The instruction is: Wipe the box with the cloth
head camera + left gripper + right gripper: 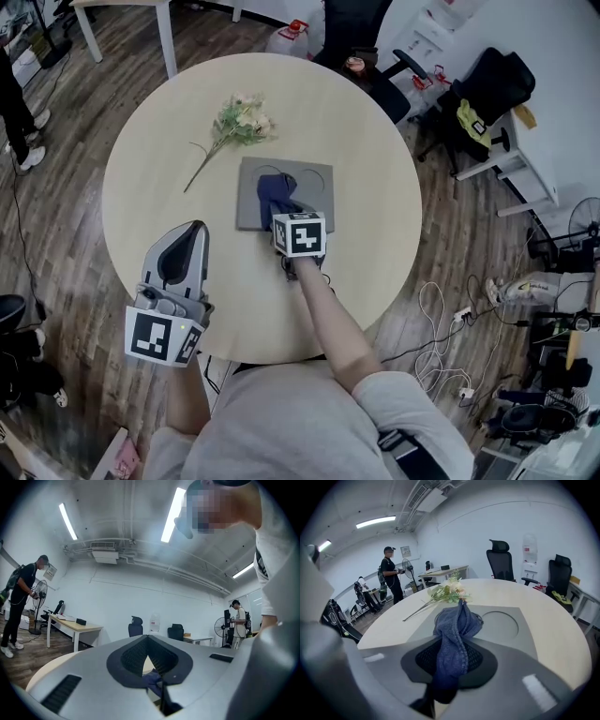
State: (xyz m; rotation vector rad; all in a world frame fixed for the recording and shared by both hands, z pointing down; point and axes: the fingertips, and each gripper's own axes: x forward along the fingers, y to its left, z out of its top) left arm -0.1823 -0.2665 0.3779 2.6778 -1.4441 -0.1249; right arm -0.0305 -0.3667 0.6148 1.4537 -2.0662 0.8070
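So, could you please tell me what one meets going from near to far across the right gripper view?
cloth → box → flower sprig → black office chair

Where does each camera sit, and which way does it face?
Head view: on the person's head, facing steeply down at the table; both forearms show.
Left gripper view: on the left gripper, tilted up toward the ceiling; shut jaws and shirt show.
Right gripper view: on the right gripper, looking across the table; jaws hold the cloth.
Shared: head and right gripper views show box and flowers.
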